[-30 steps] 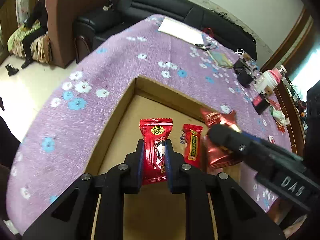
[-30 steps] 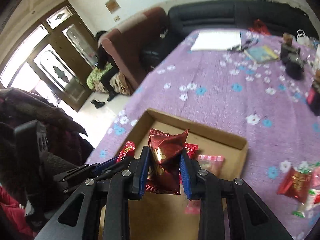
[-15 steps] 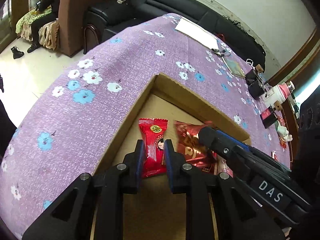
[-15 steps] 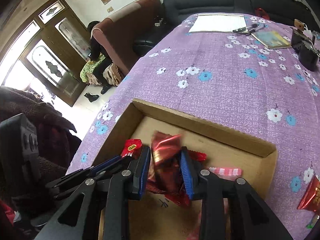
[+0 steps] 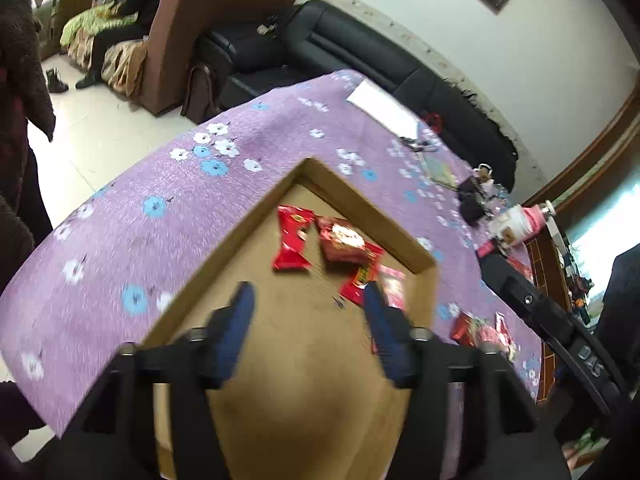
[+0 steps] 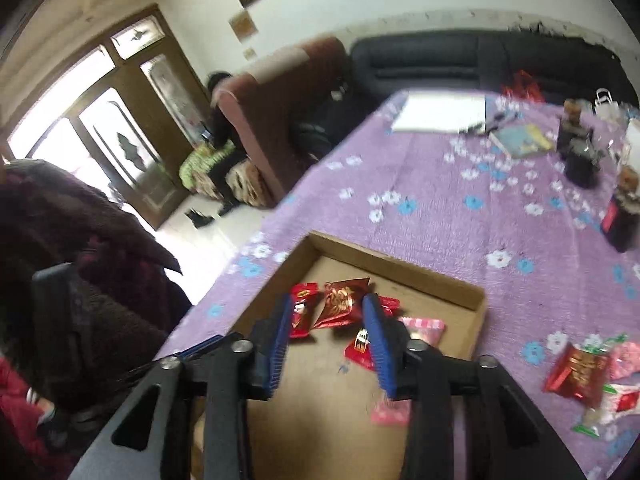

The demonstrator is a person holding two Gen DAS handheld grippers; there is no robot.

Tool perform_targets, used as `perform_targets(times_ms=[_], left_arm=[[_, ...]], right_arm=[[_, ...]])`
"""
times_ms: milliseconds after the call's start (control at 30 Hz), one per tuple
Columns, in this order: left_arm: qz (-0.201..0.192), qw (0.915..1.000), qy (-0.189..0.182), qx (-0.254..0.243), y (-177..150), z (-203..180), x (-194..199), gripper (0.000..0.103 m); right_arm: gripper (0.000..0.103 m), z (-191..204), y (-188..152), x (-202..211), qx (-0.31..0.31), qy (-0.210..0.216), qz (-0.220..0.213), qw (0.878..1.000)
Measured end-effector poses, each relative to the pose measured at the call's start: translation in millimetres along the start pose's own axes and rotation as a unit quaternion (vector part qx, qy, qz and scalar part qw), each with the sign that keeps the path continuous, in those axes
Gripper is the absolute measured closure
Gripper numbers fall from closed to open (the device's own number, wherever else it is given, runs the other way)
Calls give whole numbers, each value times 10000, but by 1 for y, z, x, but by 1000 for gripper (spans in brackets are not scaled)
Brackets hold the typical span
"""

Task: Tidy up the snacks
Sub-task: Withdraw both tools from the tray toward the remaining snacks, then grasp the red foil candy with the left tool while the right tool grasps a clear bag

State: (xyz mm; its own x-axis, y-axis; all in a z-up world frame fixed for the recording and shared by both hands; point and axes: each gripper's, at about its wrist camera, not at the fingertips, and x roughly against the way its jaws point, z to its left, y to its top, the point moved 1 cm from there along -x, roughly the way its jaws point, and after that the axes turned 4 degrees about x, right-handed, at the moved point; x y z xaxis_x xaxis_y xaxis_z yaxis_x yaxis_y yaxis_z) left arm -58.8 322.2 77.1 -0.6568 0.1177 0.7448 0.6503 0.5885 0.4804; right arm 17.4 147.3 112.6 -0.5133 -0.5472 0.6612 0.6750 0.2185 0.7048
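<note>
A shallow cardboard box (image 5: 372, 216) (image 6: 404, 266) sits on the purple flowered tablecloth. Inside lie a red candy packet (image 5: 291, 238) (image 6: 301, 310), a shiny dark-red packet (image 5: 342, 240) (image 6: 342, 304), a small red bar (image 5: 362, 278) (image 6: 360, 346) and a pink packet (image 5: 394, 288) (image 6: 424, 330). My left gripper (image 5: 306, 296) is open and empty above the box floor. My right gripper (image 6: 326, 308) is open and empty, raised over the packets. Loose snacks (image 6: 580, 368) (image 5: 480, 330) lie on the cloth right of the box.
On the far table are a white paper (image 6: 440, 114), a booklet (image 6: 520, 140), dark jars (image 6: 578, 158) and a pink-lidded jar (image 5: 520, 222). A black sofa (image 5: 360, 60) and a brown armchair (image 6: 280, 120) stand beyond. The table edge drops off at left.
Both grippers have opened and pulled back upward. The red candy packet and the shiny dark-red packet were let go and now lie in the box.
</note>
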Motion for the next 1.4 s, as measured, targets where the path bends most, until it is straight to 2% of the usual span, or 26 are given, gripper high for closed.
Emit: perform_targets(times_ms=[100,167,267,367,467,567,700,800,900,933,1000,1033,1133,1233,1400], left_arm=[[-34,9997,-172,-193,-18,-19,10,45],[11,9989,-429,-210,-33,-32,12,45],[158,9967,-752,-254,-61,-53,8,45],[384,9943,-865,-501,-87,-74,1,45],[505,9927,-812,-733,-100,-87,0,45],[407,9927,-762,-846,-103,-87,11,45],[143,9938,-638,-905,-98,-81,26,45],[60,9941,-623,-882,-96,-75,28,45],[130,9939,-690,-846,-96,-74,22,45],[161,9936,-710,-859,-98,-75,20,45],[233,9929,-754,-896,-101,-76,16,45],[278,9925,-777,-904,-103,-77,14,45],[356,9916,-792,-962,-108,-80,10,45],[443,9907,-780,-1027,-112,-84,6,45],[572,9890,-815,-1090,-122,-93,2,45]], right_arm=[[54,-36,-21,34,-18,-423,-227,9988],[54,-75,-38,51,-214,-931,-241,9951],[54,-133,-61,67,-870,-1216,-102,9887],[54,-165,-71,73,-1183,-1334,-55,9840],[57,-174,-65,62,-1079,-1443,15,9836],[70,-171,-52,32,-819,-1523,216,9847],[71,-178,-45,-9,-707,-1705,653,9807],[71,-177,-55,-30,-775,-1420,1049,9812],[70,-158,-67,-26,-734,-648,1216,9877],[69,-149,-73,-22,-658,-247,1319,9888],[69,-141,-81,-9,-601,184,1349,9889],[69,-141,-84,3,-620,279,1230,9901],[68,-154,-90,35,-784,-25,845,9933],[67,-164,-98,55,-766,-478,647,9938],[67,-167,-97,45,-997,-339,547,9929]])
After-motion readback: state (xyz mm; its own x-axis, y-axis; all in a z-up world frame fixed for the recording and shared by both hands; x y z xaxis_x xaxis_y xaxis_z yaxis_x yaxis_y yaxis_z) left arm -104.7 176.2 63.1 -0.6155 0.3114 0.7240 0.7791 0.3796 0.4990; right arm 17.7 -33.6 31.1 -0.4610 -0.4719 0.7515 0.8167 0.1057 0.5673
